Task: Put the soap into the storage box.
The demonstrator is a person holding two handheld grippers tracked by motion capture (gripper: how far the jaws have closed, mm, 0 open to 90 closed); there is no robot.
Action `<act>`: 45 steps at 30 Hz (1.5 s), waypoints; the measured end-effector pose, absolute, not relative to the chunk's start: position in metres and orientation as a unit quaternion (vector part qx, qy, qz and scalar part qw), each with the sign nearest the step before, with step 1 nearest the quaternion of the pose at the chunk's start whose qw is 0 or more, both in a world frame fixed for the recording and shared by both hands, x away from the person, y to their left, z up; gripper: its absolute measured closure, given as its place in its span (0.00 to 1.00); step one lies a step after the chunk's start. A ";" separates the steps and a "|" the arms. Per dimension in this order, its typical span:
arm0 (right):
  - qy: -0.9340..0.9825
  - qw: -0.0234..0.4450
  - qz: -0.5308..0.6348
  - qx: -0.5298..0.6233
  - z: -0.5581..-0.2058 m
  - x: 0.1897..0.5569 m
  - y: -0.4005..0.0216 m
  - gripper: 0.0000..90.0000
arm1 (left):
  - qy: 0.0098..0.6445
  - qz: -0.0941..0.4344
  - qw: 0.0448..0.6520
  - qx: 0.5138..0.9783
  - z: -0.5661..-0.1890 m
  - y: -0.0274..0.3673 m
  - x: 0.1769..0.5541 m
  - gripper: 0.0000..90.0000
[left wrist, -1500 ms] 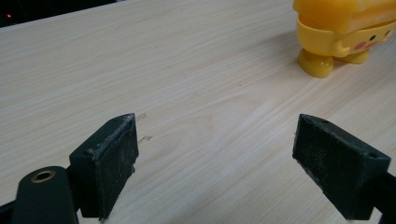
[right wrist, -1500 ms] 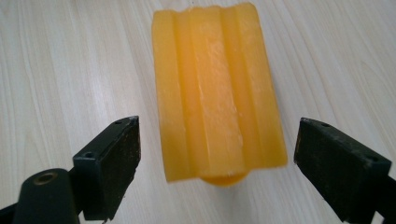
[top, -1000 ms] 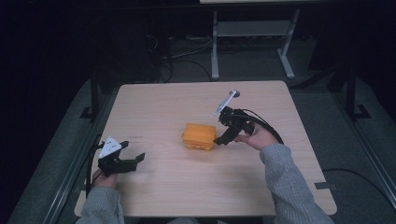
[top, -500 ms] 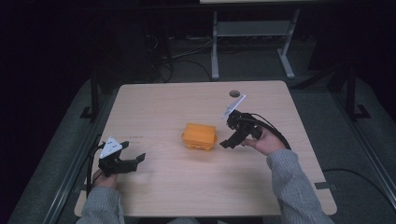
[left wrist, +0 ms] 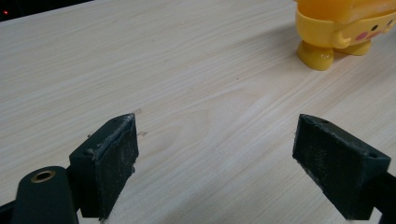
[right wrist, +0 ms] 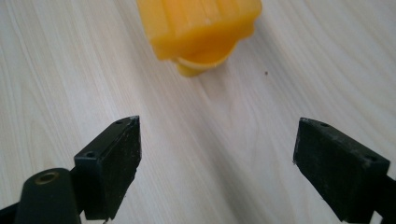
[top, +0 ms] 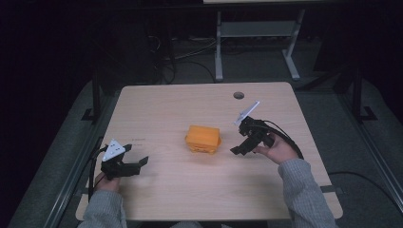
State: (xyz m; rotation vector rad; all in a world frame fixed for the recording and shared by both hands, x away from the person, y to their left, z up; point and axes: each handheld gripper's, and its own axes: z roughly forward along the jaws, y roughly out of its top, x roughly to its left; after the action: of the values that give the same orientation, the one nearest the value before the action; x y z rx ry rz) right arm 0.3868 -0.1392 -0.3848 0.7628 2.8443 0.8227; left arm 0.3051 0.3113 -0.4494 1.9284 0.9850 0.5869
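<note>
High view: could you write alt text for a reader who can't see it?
An orange toy sits mid-table between two hand-held grippers, untouched. The right gripper, open, is close beside it; the left gripper, open, rests near the table's front-left corner.

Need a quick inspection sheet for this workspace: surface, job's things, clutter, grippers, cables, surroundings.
Surface: pale wooden table, round cable hole near the far edge.
Job's things: orange-yellow plastic toy figure at the centre, touched by neither gripper.
Clutter: nothing seen.
Grippers: left hand-held gripper open, near the front left corner; right hand-held gripper open, just right of the toy.
Cables: black cable trails from the right gripper.
Surroundings: dark room, grey metal frame behind the table.
</note>
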 end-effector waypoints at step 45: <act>0.890 0.048 0.291 0.348 -0.434 0.323 -0.228 0.16 | 0.390 0.233 0.423 0.784 -0.452 0.306 0.305 0.15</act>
State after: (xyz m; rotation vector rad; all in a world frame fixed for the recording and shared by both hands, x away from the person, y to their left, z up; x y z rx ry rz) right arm 0.3229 -0.2285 -0.4337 1.0622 2.7134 0.8881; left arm 0.3048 0.3061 -0.4525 1.9614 0.9767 0.5830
